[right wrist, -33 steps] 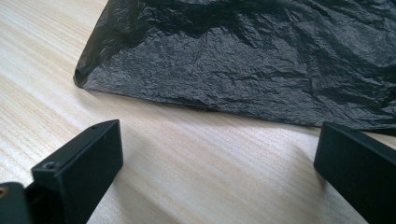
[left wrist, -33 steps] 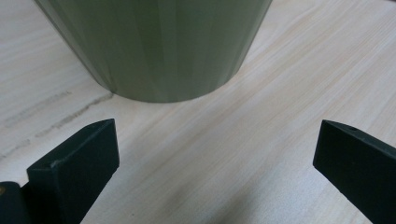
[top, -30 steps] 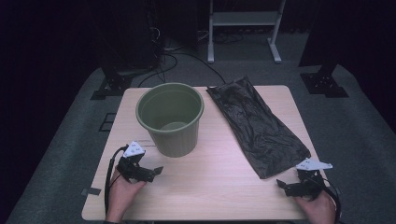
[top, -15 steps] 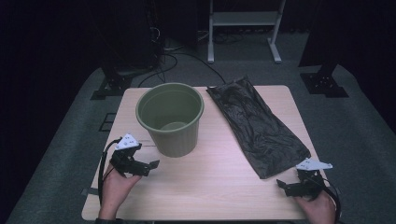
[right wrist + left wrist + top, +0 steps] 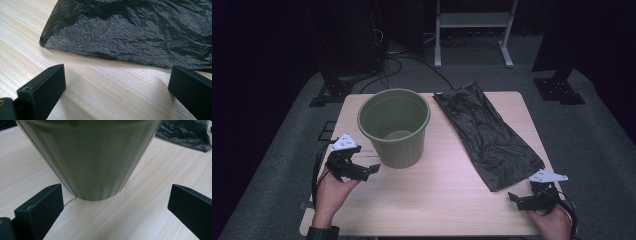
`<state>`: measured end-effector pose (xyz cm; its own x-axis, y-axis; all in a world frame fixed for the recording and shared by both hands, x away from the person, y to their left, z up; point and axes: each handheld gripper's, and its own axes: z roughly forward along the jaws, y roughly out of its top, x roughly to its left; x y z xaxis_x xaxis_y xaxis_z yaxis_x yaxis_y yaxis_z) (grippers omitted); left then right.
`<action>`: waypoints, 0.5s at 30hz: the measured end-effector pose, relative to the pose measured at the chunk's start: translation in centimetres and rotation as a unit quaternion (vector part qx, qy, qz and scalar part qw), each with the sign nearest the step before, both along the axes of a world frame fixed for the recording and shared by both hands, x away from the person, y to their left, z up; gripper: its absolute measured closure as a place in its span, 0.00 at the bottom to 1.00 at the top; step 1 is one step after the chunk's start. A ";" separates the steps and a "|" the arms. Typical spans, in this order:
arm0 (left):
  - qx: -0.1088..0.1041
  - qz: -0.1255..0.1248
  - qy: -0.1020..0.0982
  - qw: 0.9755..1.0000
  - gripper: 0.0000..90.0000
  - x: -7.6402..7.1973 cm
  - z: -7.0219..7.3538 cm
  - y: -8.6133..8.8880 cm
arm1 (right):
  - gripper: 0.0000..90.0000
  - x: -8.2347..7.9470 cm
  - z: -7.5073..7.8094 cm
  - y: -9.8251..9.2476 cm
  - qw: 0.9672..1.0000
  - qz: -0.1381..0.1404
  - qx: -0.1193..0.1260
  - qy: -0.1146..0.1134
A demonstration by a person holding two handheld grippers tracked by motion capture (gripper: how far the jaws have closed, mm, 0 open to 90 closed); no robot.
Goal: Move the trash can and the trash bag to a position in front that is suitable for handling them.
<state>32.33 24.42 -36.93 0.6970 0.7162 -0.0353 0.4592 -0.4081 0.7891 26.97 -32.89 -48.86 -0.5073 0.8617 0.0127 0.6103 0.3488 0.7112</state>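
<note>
Dim backdrop; bucket (image 5: pixel 90 157) rim cropped.

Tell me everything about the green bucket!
The green bucket is a round, olive-green pail that looks like plastic, with faint upright ribs on its wall. It is wider at the rim than at the base. It stands upright and empty on the wooden table, beside the black bag. The left gripper is open near its base, not touching.
</note>
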 end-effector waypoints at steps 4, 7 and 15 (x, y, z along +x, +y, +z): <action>0.000 -0.002 -0.003 1.000 0.00 0.3 1.1 0.1 | 0.00 0.0 0.0 0.0 1.000 0.000 0.000 0.000; 0.003 -0.004 -0.004 1.000 0.00 0.5 1.8 0.0 | 0.00 0.0 0.0 0.0 1.000 0.000 0.000 0.000; 0.007 -0.007 -0.008 1.000 0.00 1.0 3.6 -0.1 | 0.00 0.0 0.0 0.0 1.000 0.000 0.000 0.000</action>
<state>33.30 24.31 -33.33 0.7076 0.7064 -0.0139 0.4402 -0.4255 0.7907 26.97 -32.89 -48.86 -0.5072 0.8617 0.0125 0.6102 0.3488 0.7113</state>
